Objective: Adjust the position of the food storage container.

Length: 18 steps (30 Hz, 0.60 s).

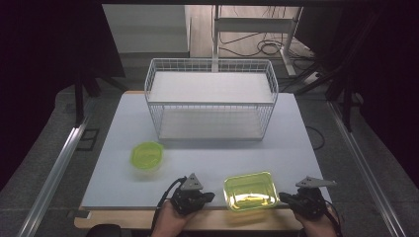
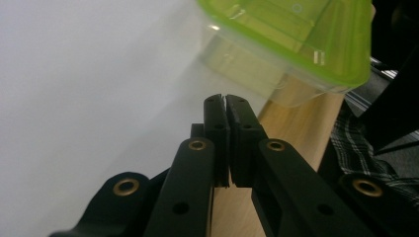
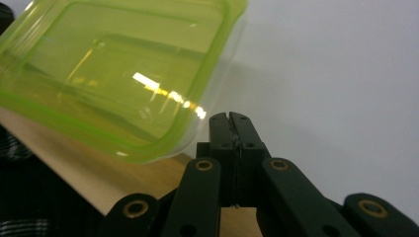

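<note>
The white table (image 1: 123, 128) is carrying everything here, and at its far side a white wire basket (image 1: 211, 98) is standing, with a flat shelf inside. Nearer to the person, at the front edge of the table, the rectangular green container (image 1: 250, 191) is lying flat between the two grippers. A smaller round green container (image 1: 146, 155) is sitting to the left, well apart from both hands.

The left gripper (image 1: 210, 196) is pointing toward the left side of the rectangular container, just beside it, with its jaws pressed together and holding nothing. The right gripper (image 1: 283, 196) is pointing at the opposite side, also near, and its jaws are closed together on nothing too.

The rectangular container is looking like thin clear plastic with a green lid: probably light, quite stiff, and smooth, so it may be sliding on the table when pushed. I think the raised rim of the lid is the best place to take hold, one jaw above and one below.
</note>
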{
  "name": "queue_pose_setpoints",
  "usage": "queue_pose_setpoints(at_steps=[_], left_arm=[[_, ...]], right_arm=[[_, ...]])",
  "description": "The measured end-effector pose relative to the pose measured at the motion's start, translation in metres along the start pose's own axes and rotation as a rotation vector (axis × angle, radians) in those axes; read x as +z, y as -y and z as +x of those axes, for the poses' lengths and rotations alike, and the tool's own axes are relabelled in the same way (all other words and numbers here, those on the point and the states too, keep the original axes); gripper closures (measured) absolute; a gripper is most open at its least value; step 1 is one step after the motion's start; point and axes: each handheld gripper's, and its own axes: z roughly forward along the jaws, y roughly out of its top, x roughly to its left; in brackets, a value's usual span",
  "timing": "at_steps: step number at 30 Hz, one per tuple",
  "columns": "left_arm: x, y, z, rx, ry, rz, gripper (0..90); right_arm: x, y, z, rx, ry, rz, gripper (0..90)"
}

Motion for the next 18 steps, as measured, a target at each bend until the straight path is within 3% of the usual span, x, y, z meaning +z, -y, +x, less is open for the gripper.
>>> queue_pose_setpoints(at_steps=[8,18], left_arm=[[0.007,0.000,-0.004,0.004,0.010,0.020,88.6],[-0.003,0.006,0.010,-0.041,-0.028,0.022,88.1]], right_arm=[[0.010,-0.004,0.007,-0.008,-0.041,0.018,88.4],[0.038,-0.026,0.023,-0.031,-0.142,0.017,88.5]])
